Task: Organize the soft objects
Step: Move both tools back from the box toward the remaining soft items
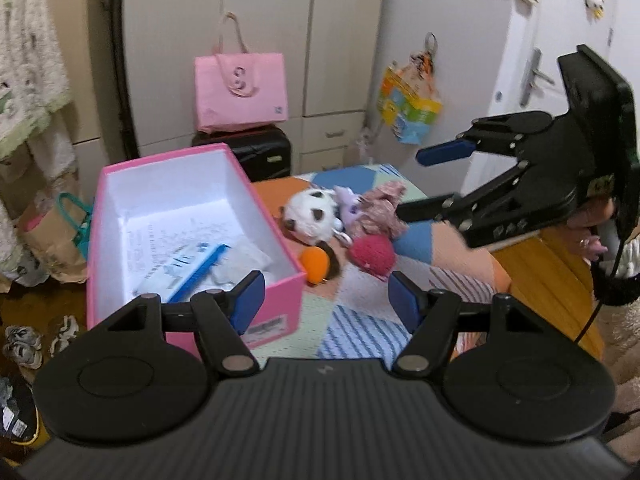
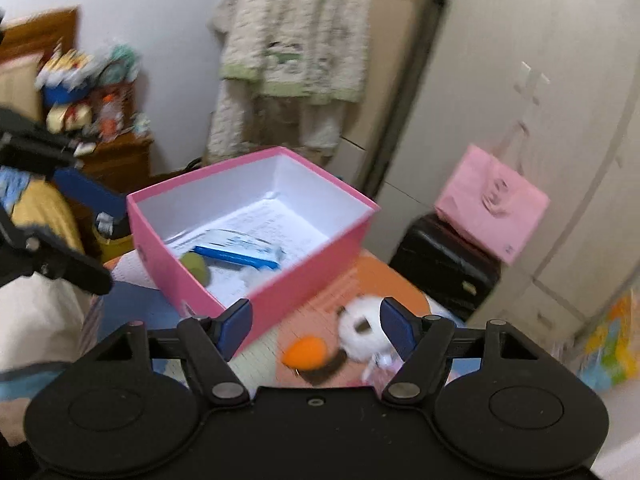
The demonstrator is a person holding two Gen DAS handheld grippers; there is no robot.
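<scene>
The toys lie in a heap on the quilt (image 1: 360, 312), at three o'clock from the pink box (image 1: 276, 300): a panda (image 1: 312, 216), a lilac plush (image 1: 350, 204), a pink frilly thing (image 1: 382, 204), a red ball (image 1: 372, 254) and an orange ball (image 1: 314, 264), all touching or just beside one another. In my right view a green ball (image 2: 195, 266) already sits in the box at its seven o'clock corner, on papers and a blue-edged packet (image 2: 236, 256). I judge the job barely begun: one toy in, five to go.

My left gripper (image 1: 326, 298) has its jaws apart with nothing between them, angled down over the box's near corner, the heap at one o'clock. My right gripper (image 2: 314, 320) is likewise apart and empty, tilted down, the panda (image 2: 360, 330) and orange ball (image 2: 306, 354) just beyond its pads. In the left view it hangs at three o'clock, above the heap's far side.
</scene>
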